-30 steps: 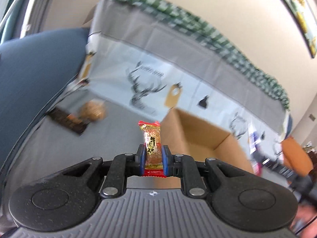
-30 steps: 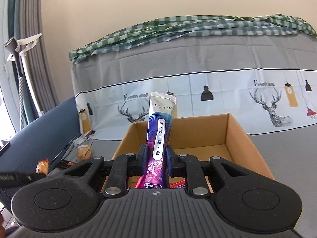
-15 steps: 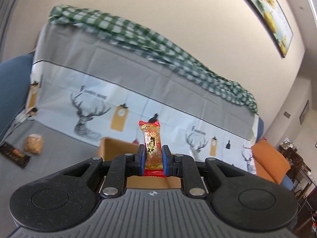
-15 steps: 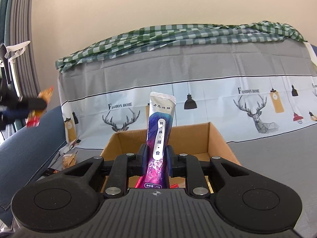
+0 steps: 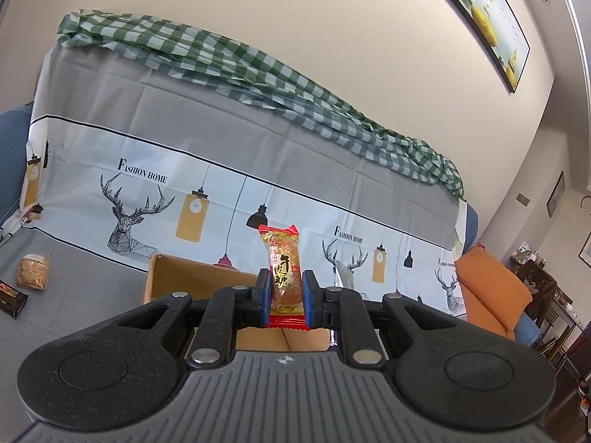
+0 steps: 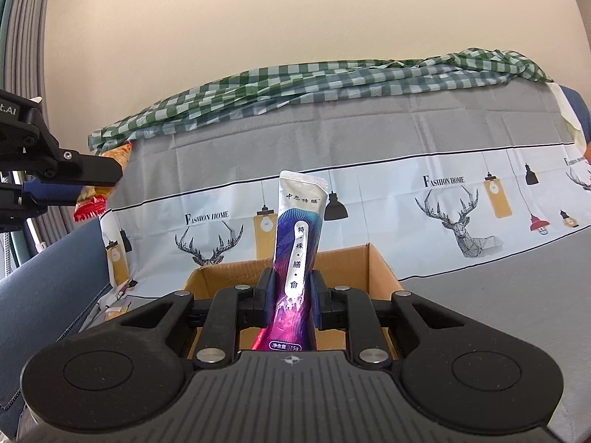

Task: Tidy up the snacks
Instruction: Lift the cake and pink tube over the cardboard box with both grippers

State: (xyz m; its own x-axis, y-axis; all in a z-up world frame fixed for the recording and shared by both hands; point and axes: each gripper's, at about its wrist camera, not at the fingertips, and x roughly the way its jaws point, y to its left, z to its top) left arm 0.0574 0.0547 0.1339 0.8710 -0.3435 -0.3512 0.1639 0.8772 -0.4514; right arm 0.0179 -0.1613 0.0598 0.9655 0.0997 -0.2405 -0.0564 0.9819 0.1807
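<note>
My left gripper [image 5: 284, 297] is shut on a small red and gold wrapped candy [image 5: 282, 269], held upright above the near side of an open cardboard box [image 5: 173, 277]. My right gripper [image 6: 291, 304] is shut on a tall purple and silver sachet [image 6: 298, 254], upright over the same box [image 6: 373, 269]. In the right wrist view the left gripper [image 6: 66, 181] shows at the far left, higher up, with the candy [image 6: 99, 192] in it.
A sofa covered with a grey deer-print sheet [image 5: 258, 162] carries the box. A round biscuit pack [image 5: 33, 277] and a dark bar [image 5: 11, 297] lie on the seat at the left. A green checked cloth [image 6: 314, 85] drapes the backrest. An orange cushion [image 5: 487, 288] is at the right.
My left gripper has swung right and tilted up with the candy, from the seat side towards the box. The right gripper has risen a little and the box sits lower in its view.
</note>
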